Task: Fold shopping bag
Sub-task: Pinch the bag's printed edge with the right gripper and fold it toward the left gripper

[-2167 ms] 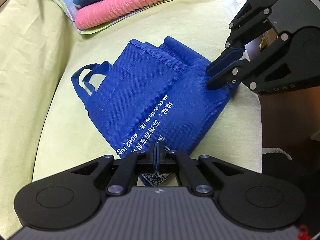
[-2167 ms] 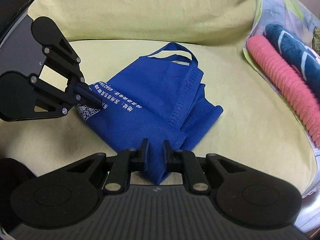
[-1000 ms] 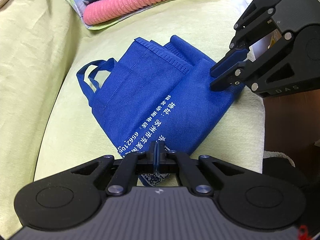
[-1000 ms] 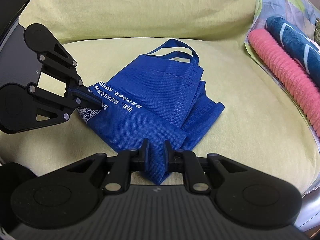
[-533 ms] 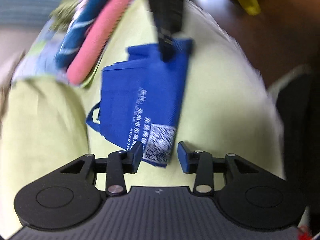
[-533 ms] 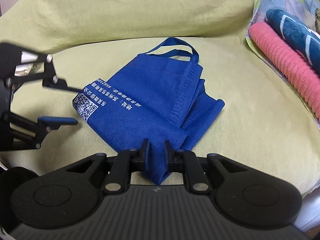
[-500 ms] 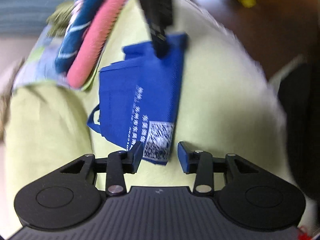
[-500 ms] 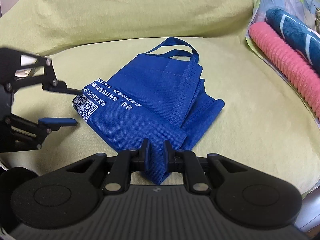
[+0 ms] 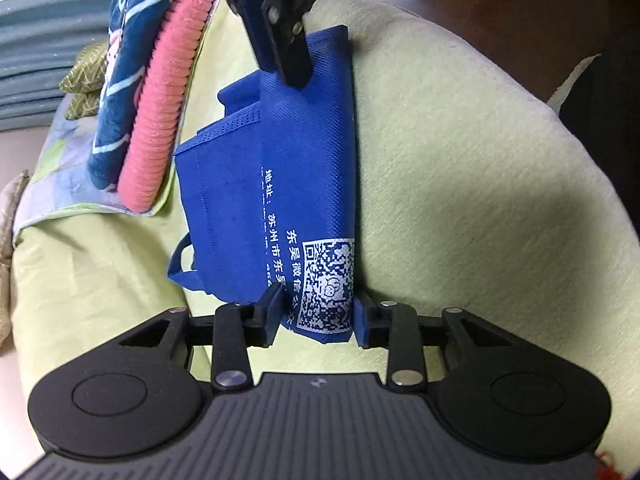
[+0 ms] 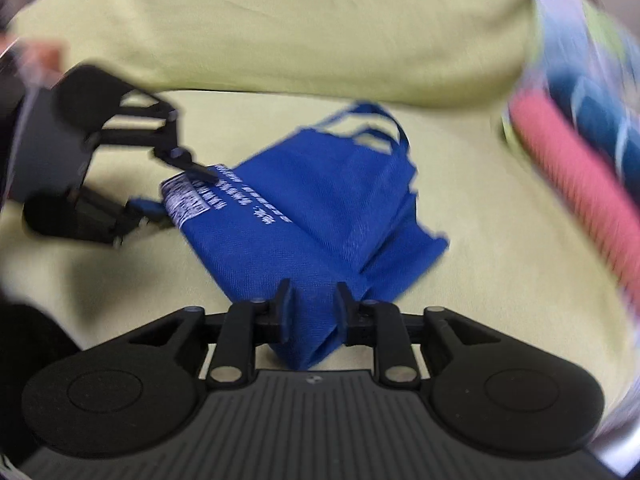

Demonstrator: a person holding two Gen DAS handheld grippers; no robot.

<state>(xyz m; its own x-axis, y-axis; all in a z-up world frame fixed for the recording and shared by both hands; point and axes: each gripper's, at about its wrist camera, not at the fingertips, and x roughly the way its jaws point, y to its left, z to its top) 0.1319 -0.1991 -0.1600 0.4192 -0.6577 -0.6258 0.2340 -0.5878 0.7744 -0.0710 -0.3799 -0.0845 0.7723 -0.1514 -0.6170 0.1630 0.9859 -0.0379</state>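
Observation:
A blue non-woven shopping bag (image 9: 280, 168) with white print and a QR code lies folded on the yellow-green sofa seat; it also shows in the right wrist view (image 10: 320, 216). My left gripper (image 9: 318, 316) is open, its fingers on either side of the bag's QR-code corner. It appears in the right wrist view (image 10: 176, 196), jaws apart around that corner. My right gripper (image 10: 312, 308) has its fingers apart around the bag's opposite corner. In the left wrist view it (image 9: 280, 40) sits at the bag's far end.
A pink ribbed towel (image 9: 160, 112) and a blue patterned towel (image 9: 124, 80) lie stacked on a cloth beside the bag. The sofa back (image 10: 280, 32) rises behind it. The seat's front edge (image 9: 560, 128) drops to dark floor.
My left gripper let go of the QR-code corner and swung round to face along the bag, jaws open. My right gripper's jaws have widened on the other corner.

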